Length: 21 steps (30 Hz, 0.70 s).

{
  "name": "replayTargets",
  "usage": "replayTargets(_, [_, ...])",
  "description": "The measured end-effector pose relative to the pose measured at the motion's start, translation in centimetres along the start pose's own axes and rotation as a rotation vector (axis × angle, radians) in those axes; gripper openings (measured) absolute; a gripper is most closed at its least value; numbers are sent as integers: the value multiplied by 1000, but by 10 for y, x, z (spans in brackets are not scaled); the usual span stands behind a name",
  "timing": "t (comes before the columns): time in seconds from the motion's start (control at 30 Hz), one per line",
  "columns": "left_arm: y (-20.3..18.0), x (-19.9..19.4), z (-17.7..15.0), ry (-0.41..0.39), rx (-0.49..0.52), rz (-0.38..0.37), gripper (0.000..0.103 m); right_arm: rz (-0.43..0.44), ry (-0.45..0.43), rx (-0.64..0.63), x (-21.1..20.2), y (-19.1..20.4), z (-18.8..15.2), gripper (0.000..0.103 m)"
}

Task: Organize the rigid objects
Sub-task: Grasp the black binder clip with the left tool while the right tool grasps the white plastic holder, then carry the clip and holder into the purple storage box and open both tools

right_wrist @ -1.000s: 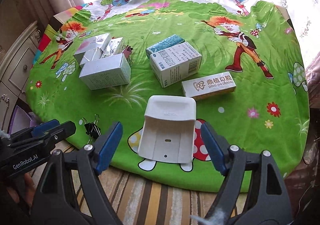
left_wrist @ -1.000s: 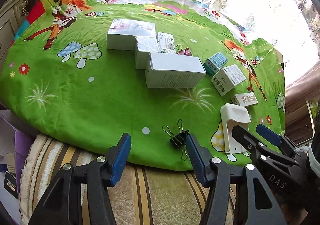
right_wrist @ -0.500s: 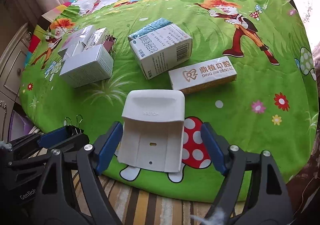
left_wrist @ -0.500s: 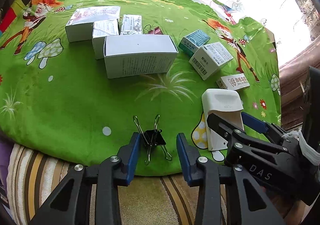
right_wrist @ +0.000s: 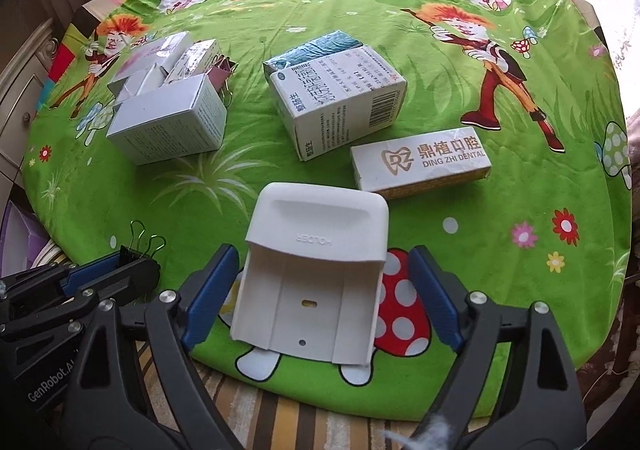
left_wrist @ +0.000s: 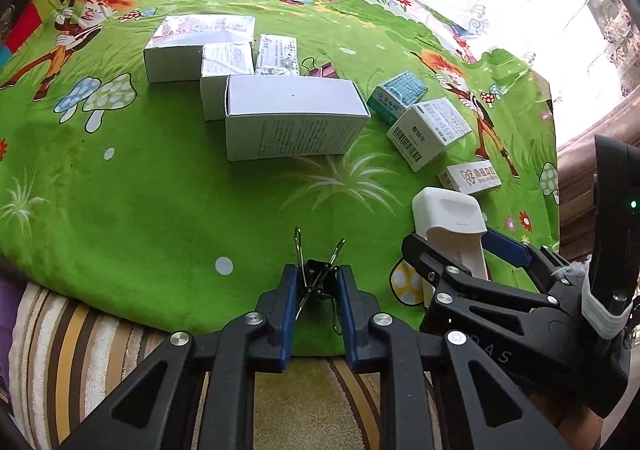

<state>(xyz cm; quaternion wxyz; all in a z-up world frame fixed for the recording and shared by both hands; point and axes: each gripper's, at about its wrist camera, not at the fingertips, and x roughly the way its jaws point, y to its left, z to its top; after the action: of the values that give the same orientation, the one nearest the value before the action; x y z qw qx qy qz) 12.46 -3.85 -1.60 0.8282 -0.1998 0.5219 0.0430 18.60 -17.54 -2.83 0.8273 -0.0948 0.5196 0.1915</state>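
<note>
Left gripper (left_wrist: 318, 286) jaws clamp the binder clip (left_wrist: 318, 278).

Seven boxes (left_wrist: 294, 116), two binder clips (left_wrist: 318, 282), one white holder (right_wrist: 316, 278).

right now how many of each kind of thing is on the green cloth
cardboard boxes: 7, from the big white box to the dental box
binder clips: 2, black and pink
white plastic holder: 1
total: 10

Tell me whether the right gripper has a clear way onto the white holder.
Probably yes: the right gripper already straddles the white holder, its jaws opening with gaps at both sides. Nothing lies between; the dental box sits beyond.
</note>
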Motion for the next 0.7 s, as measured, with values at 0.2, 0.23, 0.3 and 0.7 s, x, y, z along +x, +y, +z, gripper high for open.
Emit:
replayTargets(0.2, [7,-11,-3,-29,-12,-6,20,-36,-15,-19,-4,4,0,69])
replayTargets(0.23, [8,-13,-4,-34,-15,-6,20,-33,-15,-21,-4,4,-1,69])
replayTargets(0.3, [11,-16,-4,-43,-23,-7,20,-24,-18,-24,-5,5,-1,68])
replayTargets(0.7, [45,-39,-9,-93,-121,-19,20,21,-85,-73,-31,28,-4,68])
